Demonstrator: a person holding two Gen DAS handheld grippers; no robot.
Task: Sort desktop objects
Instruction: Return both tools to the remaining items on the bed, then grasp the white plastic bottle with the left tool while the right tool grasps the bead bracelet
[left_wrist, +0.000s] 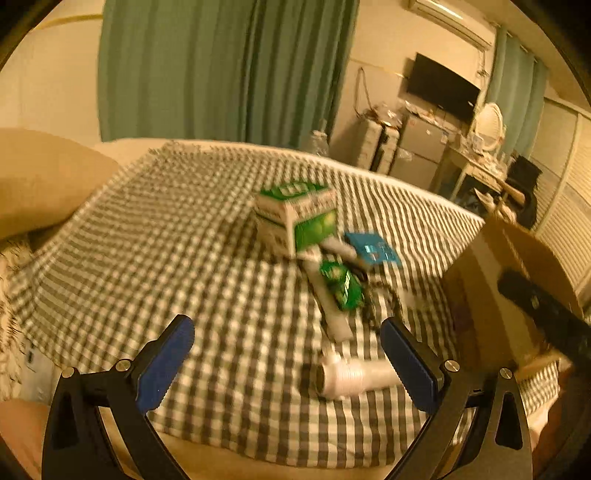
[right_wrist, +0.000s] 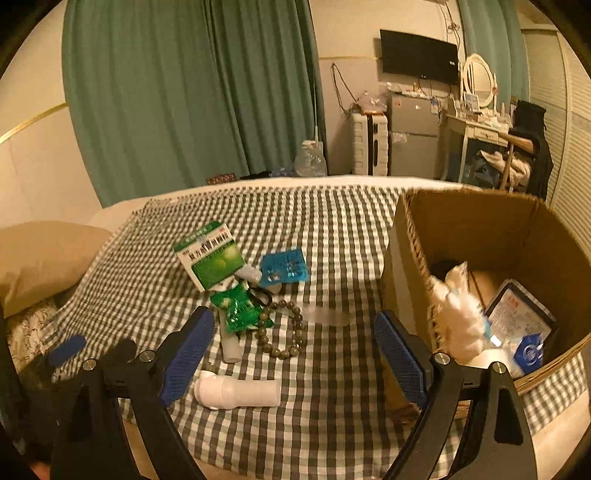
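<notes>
The right gripper (right_wrist: 293, 341) hangs over the checked cloth (right_wrist: 332, 229) with its blue-padded jaws spread wide and nothing between them, and the left gripper (left_wrist: 286, 356) is likewise agape and empty (its view is blurred). Just ahead lie a white bottle (right_wrist: 240, 393) on its side, a bead bracelet (right_wrist: 282, 328), a green packet (right_wrist: 240, 310), a green-and-white box (right_wrist: 210, 256) and a blue blister pack (right_wrist: 284, 266). To the right stands an open cardboard box (right_wrist: 480, 225) holding some items.

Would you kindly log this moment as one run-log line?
left tongs: open, empty | right tongs: open, empty | white bottle: lying on cloth | cardboard box: partly filled
</notes>
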